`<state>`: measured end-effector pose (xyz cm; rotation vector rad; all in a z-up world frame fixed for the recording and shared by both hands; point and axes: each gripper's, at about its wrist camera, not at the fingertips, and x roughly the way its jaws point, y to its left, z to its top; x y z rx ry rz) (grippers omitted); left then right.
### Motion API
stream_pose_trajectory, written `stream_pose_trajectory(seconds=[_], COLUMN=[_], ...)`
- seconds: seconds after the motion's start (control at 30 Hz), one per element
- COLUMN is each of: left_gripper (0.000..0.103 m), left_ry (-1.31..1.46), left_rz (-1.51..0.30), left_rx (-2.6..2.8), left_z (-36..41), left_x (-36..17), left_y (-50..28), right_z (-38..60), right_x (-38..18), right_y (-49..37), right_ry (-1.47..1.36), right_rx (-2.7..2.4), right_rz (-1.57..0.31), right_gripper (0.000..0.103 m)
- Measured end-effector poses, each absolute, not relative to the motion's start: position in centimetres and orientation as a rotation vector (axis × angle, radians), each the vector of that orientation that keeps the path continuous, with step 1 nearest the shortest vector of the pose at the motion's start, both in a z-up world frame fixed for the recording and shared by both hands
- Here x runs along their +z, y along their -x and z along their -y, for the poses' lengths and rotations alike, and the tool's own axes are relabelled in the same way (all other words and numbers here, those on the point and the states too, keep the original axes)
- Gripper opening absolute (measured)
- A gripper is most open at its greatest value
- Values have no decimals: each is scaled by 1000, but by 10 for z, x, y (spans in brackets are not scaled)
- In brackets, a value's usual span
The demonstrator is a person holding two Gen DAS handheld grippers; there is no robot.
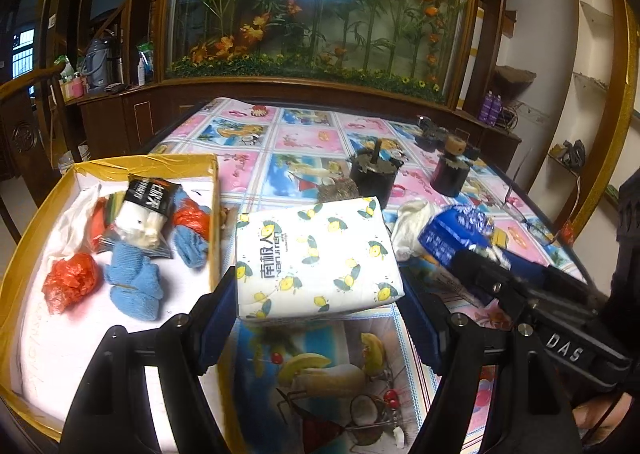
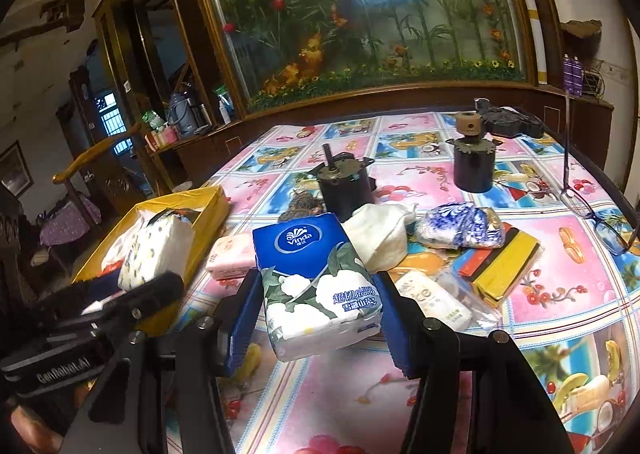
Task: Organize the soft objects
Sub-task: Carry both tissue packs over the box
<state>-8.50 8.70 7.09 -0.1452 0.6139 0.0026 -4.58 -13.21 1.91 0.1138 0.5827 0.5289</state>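
Left wrist view: the left gripper clamps a lemon-print tissue pack at frame centre. Right wrist view: the right gripper pinches a blue tissue pack at centre.

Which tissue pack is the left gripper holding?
The white lemon-print tissue pack, clamped in the left gripper beside the yellow box; the blue Vinda pack sits in the right gripper.

yellow box: near corner being cut off by the frame edge | pink pack: partly being hidden behind blue tissue pack | right hand-held gripper: being blurred | bottles: labels being too small
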Motion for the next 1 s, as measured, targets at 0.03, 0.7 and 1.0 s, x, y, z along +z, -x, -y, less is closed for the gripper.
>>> stream_pose_trajectory(seconds=[0.03,0.7,1.0], left_gripper=[75,75,75], left_ry=[152,274,304], left_rz=[-606,-596,-628], left_rx=[9,205,309], left_z=[-91,-187,-230], left_x=[73,73,59], left_y=[87,120,134], right_z=[129,36,-18], right_x=[19,36,34], right_y=[47,75,90], right_ry=[-109,9,86], right_rx=[537,758,856], right_rz=[-582,-581,-594], right_gripper=[60,61,61])
